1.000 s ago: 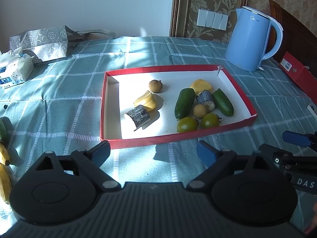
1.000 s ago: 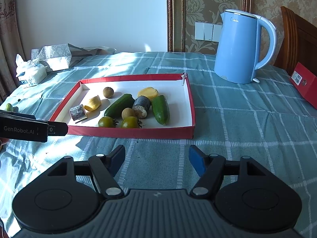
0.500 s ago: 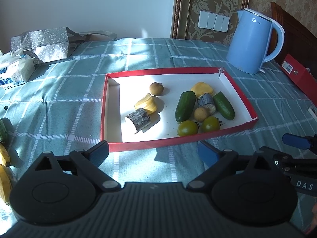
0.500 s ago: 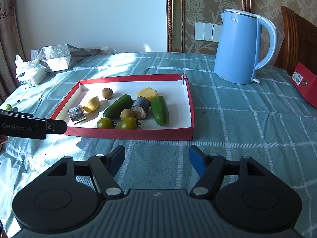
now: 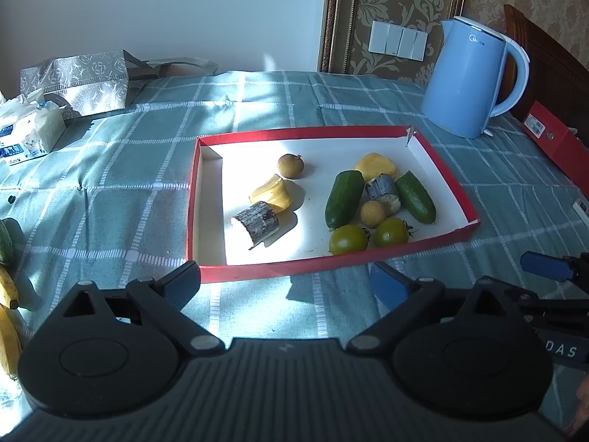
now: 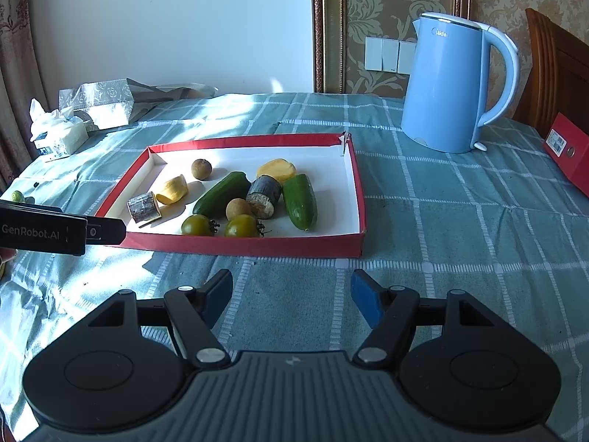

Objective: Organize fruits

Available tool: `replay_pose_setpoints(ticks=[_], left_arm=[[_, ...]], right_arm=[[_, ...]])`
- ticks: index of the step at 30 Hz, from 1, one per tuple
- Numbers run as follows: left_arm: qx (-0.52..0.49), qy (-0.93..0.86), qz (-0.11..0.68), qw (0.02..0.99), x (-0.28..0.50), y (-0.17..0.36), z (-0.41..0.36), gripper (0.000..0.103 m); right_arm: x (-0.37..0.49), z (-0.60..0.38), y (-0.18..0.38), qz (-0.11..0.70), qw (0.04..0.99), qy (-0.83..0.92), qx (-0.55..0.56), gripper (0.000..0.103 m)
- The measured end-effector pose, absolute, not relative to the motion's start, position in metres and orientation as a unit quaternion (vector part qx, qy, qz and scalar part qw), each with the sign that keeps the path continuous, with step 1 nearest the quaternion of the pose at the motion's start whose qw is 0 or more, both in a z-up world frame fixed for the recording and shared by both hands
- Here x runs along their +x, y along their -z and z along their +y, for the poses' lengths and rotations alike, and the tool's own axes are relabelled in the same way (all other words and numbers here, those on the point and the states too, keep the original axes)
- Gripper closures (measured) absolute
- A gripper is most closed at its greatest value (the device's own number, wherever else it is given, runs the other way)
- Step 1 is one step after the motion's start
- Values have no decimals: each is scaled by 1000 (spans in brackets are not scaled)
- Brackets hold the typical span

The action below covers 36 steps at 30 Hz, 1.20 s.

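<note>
left wrist view: left gripper (image 5: 285, 281) and right gripper (image 6: 291, 293) both gape empty before the tray (image 5: 456, 199) near edge. fruits cluster at its right end; bananas (image 5: 7, 305), probably, lie at the table's left edge. approach one piece from above.

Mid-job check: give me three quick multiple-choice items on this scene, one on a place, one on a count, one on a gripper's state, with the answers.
1. Where is the blue kettle?
A. in the red tray
B. on the tablecloth beyond the tray's far right corner
C. on the tissue pack

2. How many green tomatoes lie in the red tray?
A. one
B. two
C. four

3. The right gripper is:
A. open, empty
B. shut on a cucumber
C. shut on a tomato

Answers: B, it stands outside the tray; B, a pair sits by the near wall; A, only cloth shows between its pads.
</note>
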<state>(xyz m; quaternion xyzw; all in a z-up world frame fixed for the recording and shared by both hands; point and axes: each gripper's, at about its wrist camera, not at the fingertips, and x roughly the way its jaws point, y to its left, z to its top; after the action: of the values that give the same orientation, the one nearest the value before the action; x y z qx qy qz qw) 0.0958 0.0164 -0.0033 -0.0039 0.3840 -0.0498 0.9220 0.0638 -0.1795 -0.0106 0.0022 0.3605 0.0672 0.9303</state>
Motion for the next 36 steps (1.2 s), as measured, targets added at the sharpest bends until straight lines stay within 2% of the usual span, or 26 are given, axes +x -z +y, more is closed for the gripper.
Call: replay_pose_setpoints(ticks=[36], left_arm=[[-13, 49, 392, 919, 97, 6, 17, 4]], right_arm=[[65, -179, 15, 368, 927, -74, 2, 33]])
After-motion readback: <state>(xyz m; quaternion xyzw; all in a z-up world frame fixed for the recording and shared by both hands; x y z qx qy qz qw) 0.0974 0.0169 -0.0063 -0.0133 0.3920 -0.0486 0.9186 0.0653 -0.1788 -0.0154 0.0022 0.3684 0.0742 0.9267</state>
